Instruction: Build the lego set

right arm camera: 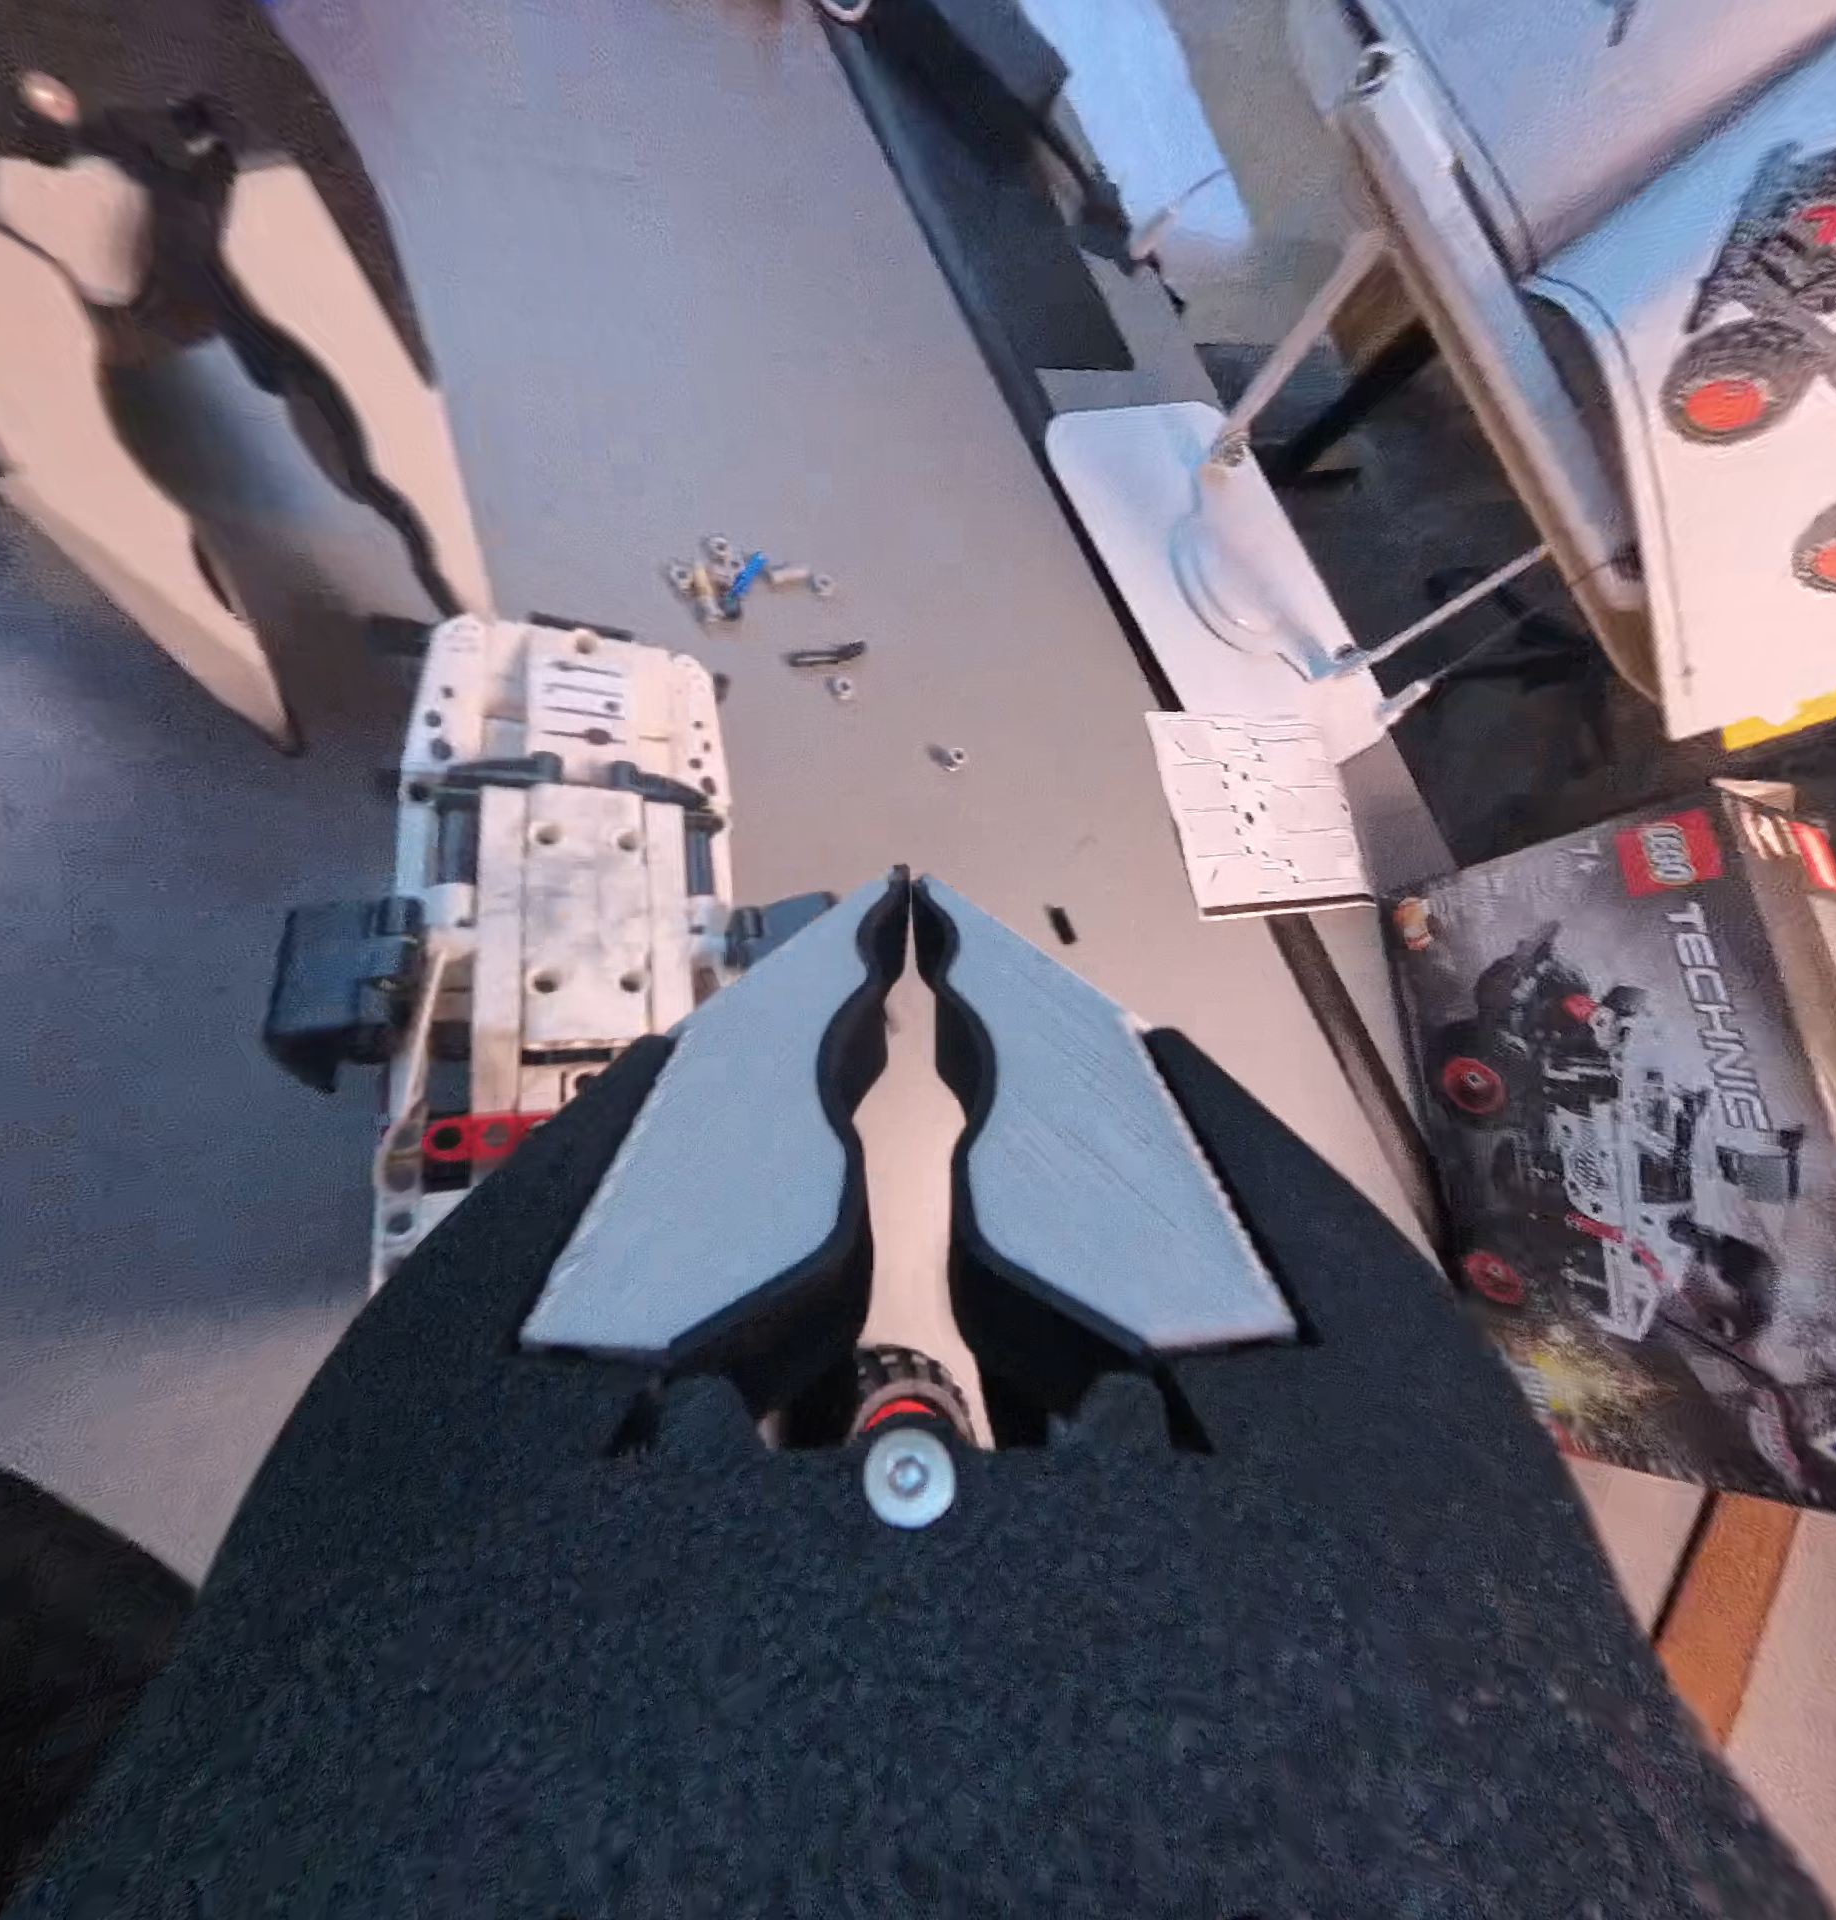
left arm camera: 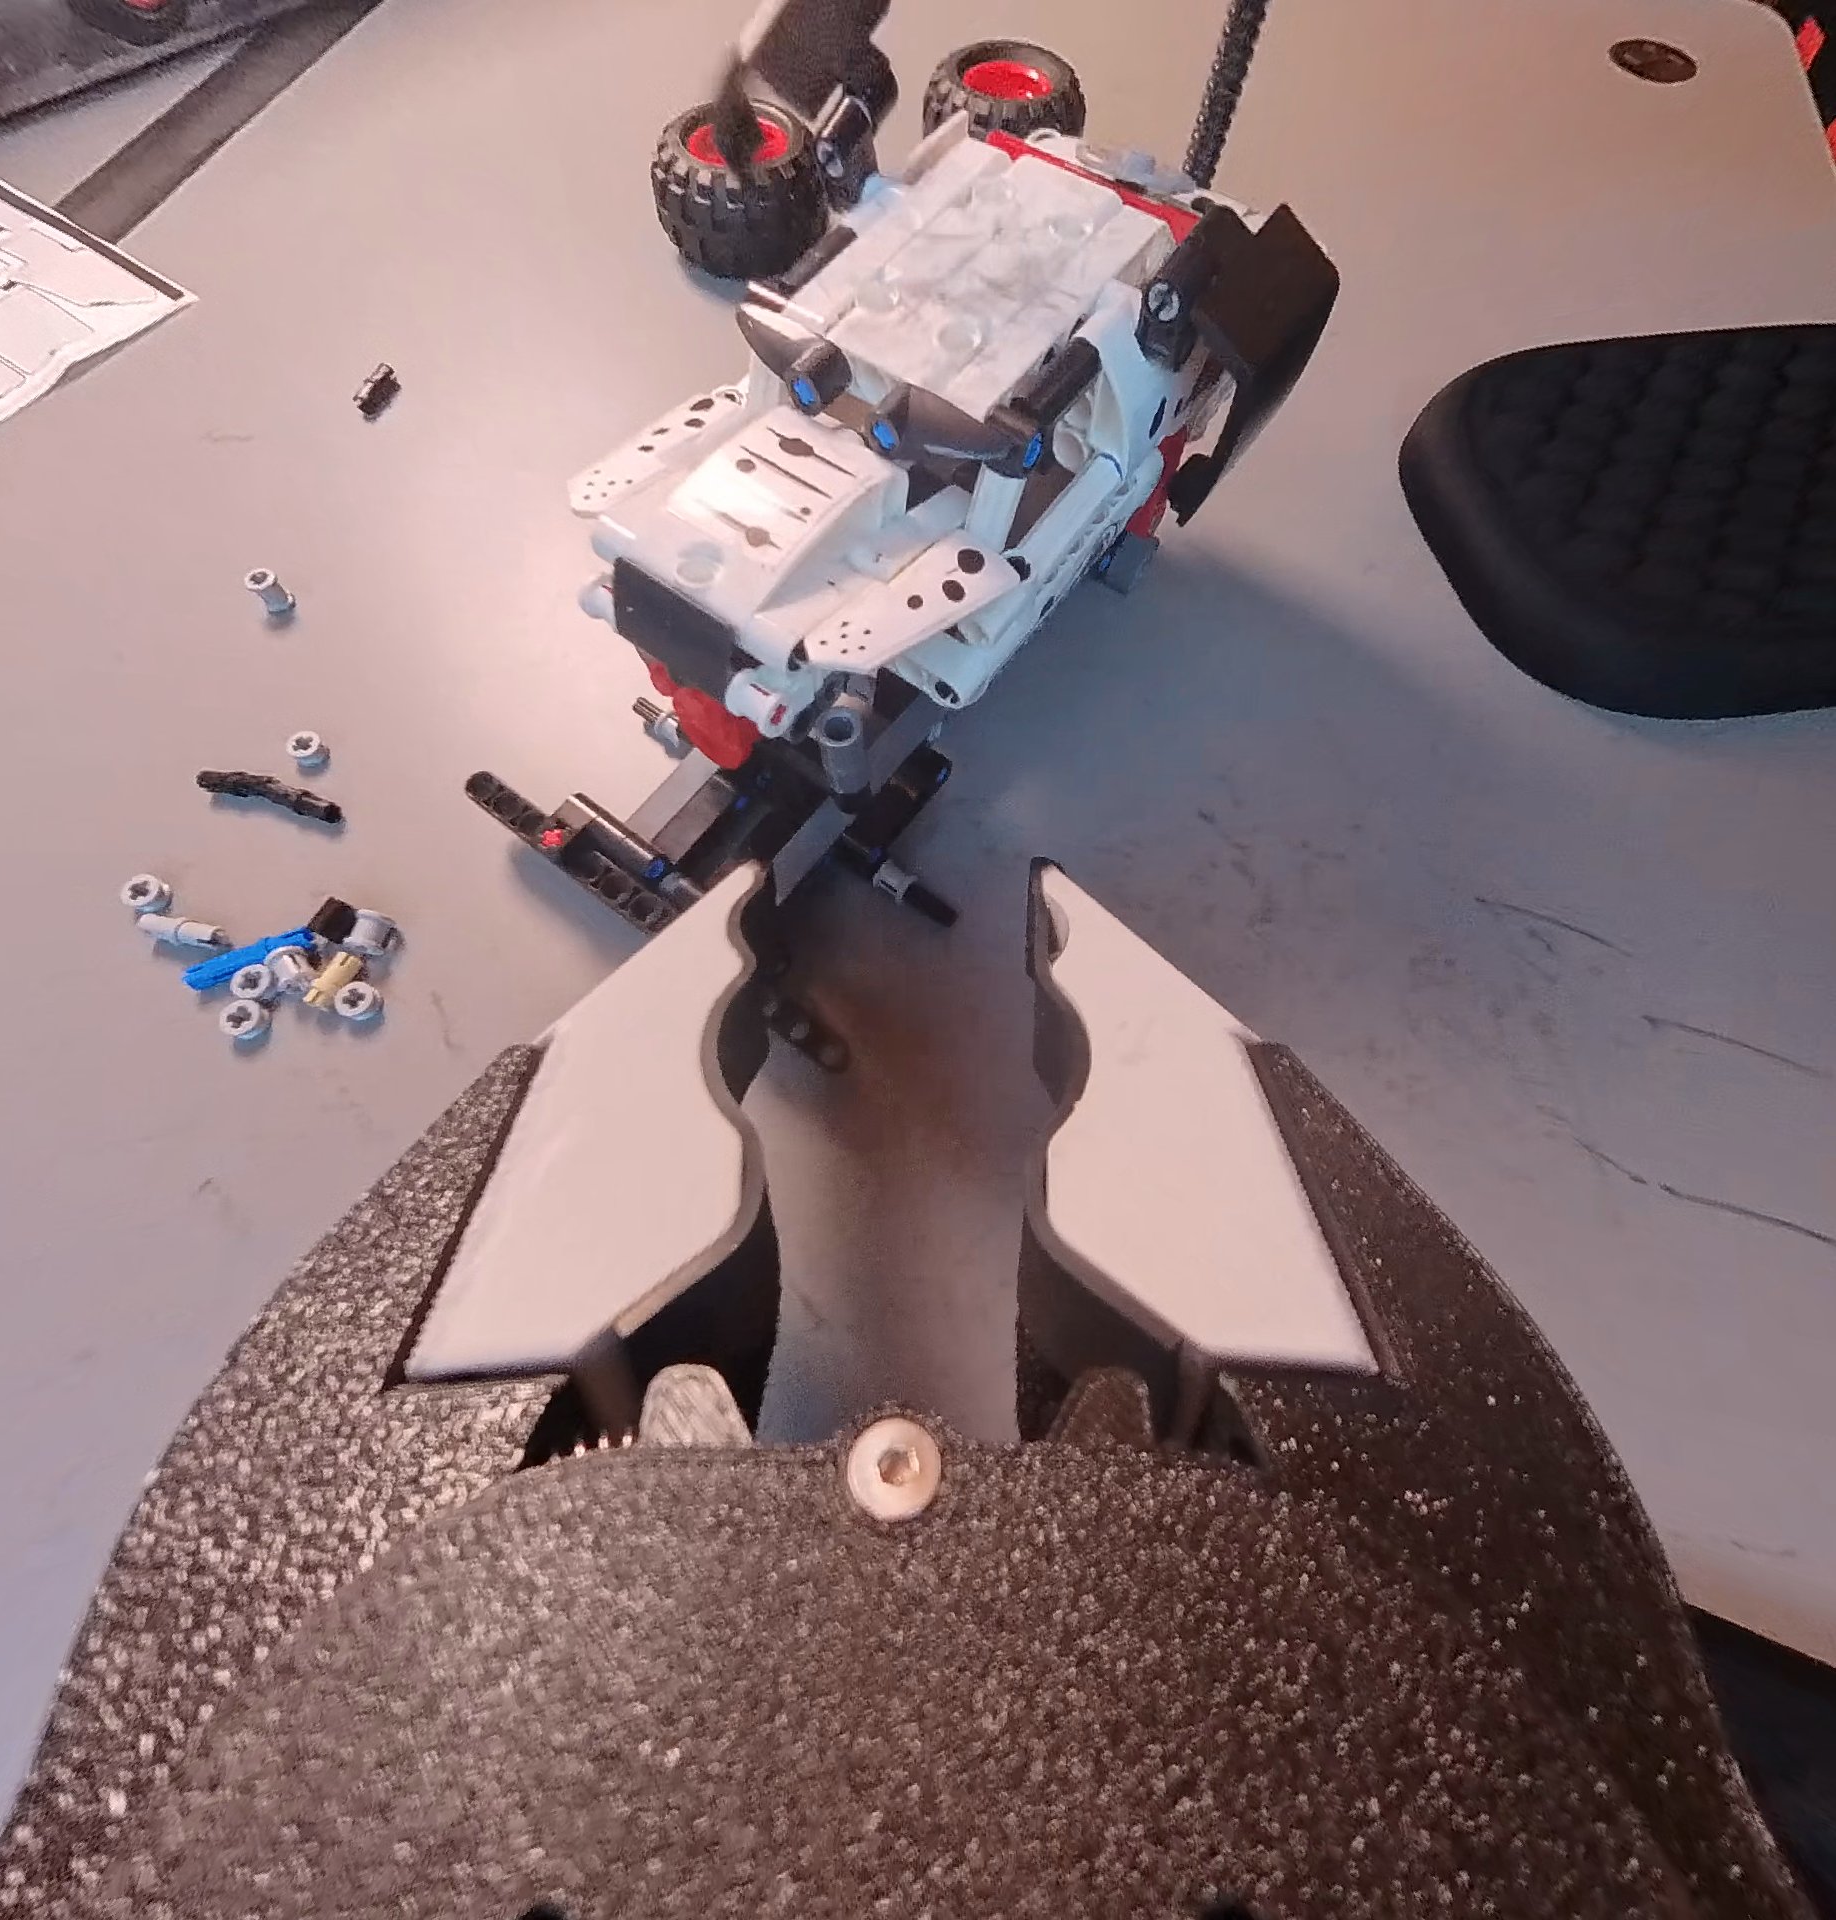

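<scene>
On the grey bench (left arm camera: pixel 1257 831), left wrist view: left gripper (left arm camera: pixel 898 883) spread apart just short of white toy truck (left arm camera: pixel 893 468); loose small parts (left arm camera: pixel 280 961) leftward. Right wrist view: right gripper (right arm camera: pixel 909 883) pinched on tiny black pin (right arm camera: pixel 900 873), beside truck.

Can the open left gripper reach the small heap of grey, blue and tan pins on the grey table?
Probably yes. The left gripper hangs open and empty, and bare grey table lies between it and the heap of pins.

Office: grey desk (left arm camera: pixel 1309 935), monitor stand (right arm camera: pixel 1184 499)
</scene>
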Demonstrator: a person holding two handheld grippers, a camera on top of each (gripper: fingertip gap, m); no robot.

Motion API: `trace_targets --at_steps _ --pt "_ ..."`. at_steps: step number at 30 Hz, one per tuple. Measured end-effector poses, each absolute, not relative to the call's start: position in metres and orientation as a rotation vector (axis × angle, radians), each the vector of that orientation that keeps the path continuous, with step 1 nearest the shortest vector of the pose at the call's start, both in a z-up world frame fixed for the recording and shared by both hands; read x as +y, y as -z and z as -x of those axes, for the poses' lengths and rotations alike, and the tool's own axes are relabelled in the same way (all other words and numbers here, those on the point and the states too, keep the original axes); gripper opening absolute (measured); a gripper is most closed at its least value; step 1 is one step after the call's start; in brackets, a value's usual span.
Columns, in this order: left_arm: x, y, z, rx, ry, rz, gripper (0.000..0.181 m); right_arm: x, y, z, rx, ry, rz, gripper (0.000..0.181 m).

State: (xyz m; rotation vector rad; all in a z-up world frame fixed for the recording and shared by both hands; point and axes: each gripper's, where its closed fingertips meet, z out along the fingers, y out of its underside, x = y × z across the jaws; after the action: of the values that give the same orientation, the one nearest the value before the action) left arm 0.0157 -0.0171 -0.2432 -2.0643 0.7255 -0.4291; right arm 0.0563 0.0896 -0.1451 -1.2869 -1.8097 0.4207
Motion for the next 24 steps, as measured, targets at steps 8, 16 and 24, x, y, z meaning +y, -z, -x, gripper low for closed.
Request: trace_targets --at_steps 8,16,24 --pt "-0.014 0.233 -0.005 0.645 0.42 2.021 0.046 0.041 0.145 -0.058 -1.98 -0.652 1.353 0.067" --pt "-0.013 0.232 -0.003 0.635 0.396 2.011 0.045 0.027 0.198 -0.042 -2.363 -0.354 1.594 0.11" --pt "-0.009 0.197 0.019 0.469 0.374 1.837 0.051 0.027 0.223 -0.046 -2.667 -0.062 1.552 0.078"
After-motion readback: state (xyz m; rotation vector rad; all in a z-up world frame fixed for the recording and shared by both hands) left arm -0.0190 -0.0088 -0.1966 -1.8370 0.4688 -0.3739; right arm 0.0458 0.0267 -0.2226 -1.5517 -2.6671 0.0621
